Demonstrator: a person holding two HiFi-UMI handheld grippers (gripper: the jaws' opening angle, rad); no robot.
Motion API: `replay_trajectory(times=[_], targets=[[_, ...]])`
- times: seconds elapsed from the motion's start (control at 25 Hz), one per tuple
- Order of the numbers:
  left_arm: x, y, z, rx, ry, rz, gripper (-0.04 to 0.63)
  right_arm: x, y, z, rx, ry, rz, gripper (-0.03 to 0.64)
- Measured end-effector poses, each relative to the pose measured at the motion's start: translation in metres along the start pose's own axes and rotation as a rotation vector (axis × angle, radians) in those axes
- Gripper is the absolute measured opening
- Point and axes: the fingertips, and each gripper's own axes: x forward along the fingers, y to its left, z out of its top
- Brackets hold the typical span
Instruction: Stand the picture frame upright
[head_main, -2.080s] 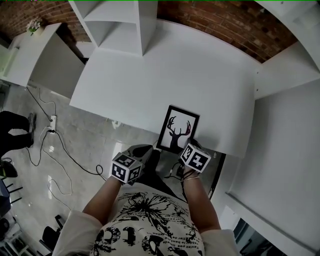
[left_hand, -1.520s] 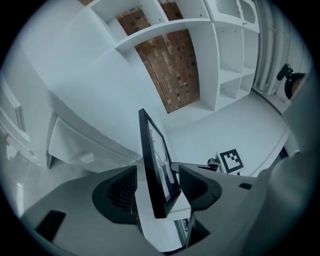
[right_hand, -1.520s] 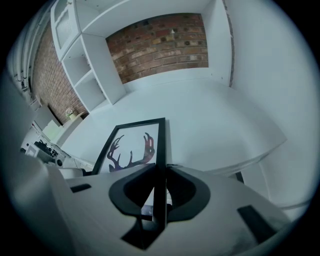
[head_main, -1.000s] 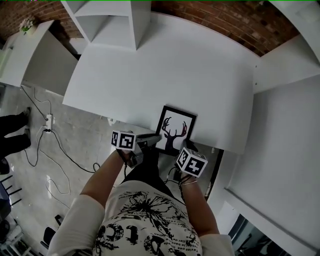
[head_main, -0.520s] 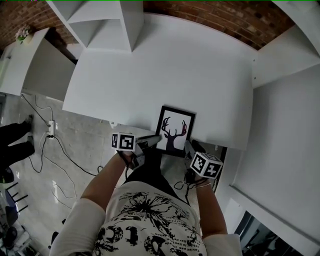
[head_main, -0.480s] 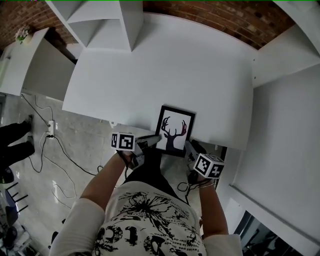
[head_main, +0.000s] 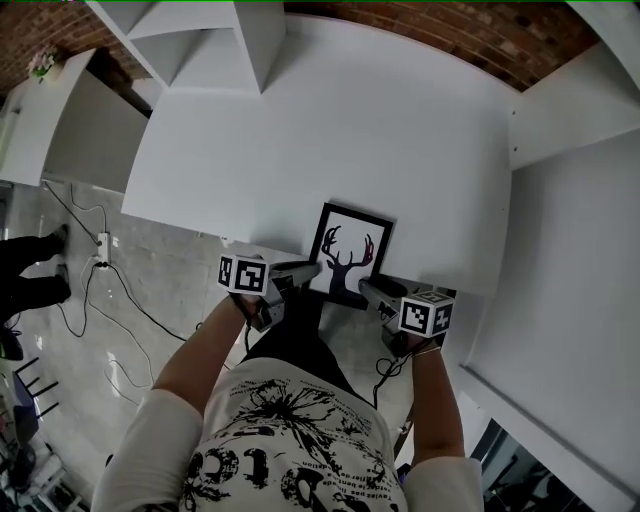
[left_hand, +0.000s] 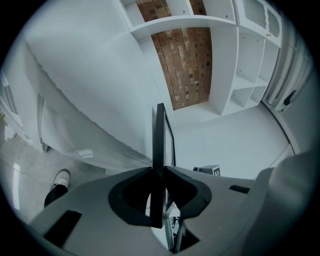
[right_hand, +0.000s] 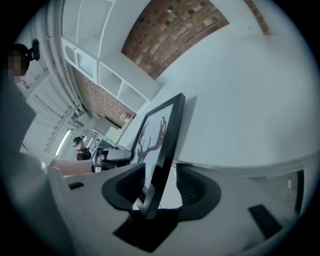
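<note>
The black picture frame (head_main: 348, 256) with a deer silhouette lies at the white table's (head_main: 330, 120) near edge, its lower end jutting past the edge. My left gripper (head_main: 304, 271) is shut on the frame's lower left corner. In the left gripper view the frame's thin edge (left_hand: 160, 145) stands pinched between the pads of this gripper (left_hand: 159, 172). My right gripper (head_main: 369, 289) is at the lower right corner. Its jaws have just been opening. The frame (right_hand: 162, 145) stands between them, clear of the right pad, in the right gripper's (right_hand: 162, 182) own view.
White shelving (head_main: 235, 40) stands at the table's far left and a brick wall (head_main: 450, 35) runs behind it. A white cabinet surface (head_main: 570, 270) flanks the right. Cables (head_main: 100, 255) lie on the floor at left, near someone's legs (head_main: 25, 270).
My left gripper reached the frame's lower left corner and took hold. My right gripper let go of the bottom edge, swung out to the right and opened.
</note>
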Motion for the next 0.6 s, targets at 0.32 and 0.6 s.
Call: replay_trajectory(times=[0.32, 0.6], targets=[[0.001, 0.004, -0.001, 0.074, 0.047, 0.037, 0.091, 0.005, -0.005, -0.001, -0.039, 0.047, 0.015, 0.132], [-0.014, -0.010, -0.012, 0.090, 0.041, -0.015, 0.091, -0.004, 0.021, 0.004, -0.075, 0.008, 0.096, 0.123]])
